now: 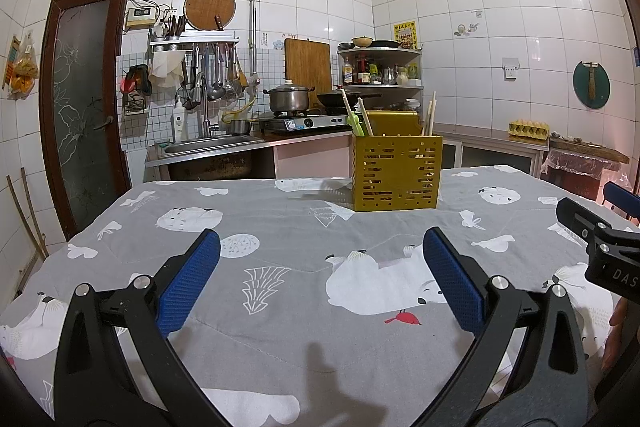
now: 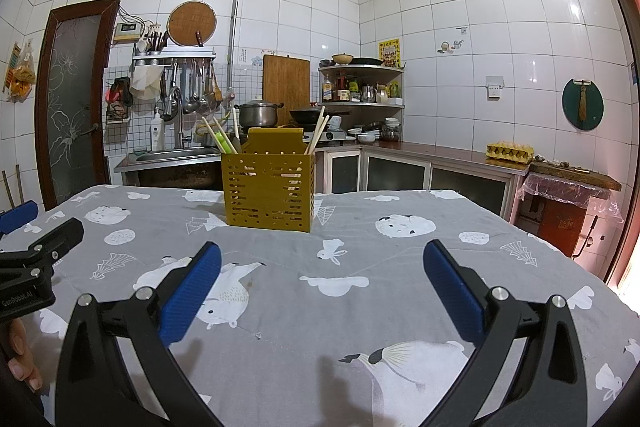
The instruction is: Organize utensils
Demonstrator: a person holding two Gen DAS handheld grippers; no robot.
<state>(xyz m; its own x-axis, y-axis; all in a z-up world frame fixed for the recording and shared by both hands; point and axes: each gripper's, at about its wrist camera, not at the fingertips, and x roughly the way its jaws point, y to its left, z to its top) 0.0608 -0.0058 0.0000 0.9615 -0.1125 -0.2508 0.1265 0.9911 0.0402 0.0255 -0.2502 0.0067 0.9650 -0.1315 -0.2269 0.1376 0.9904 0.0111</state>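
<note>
A yellow perforated utensil holder (image 1: 397,173) stands upright at the far side of the table (image 1: 280,227); it also shows in the right wrist view (image 2: 269,189). It holds wooden chopsticks (image 1: 430,117) on its right side and a green-handled utensil (image 1: 355,123) with more sticks on its left. My left gripper (image 1: 320,247) is open and empty, low over the table, well short of the holder. My right gripper (image 2: 322,255) is open and empty too, beside the left one. The right gripper shows at the right edge of the left wrist view (image 1: 600,231).
A grey cloth with white animal prints (image 2: 344,283) covers the table. Behind it are a sink (image 1: 208,145), a stove with a pot (image 1: 289,99), a corner shelf (image 1: 380,67) and a counter with an egg tray (image 2: 510,151).
</note>
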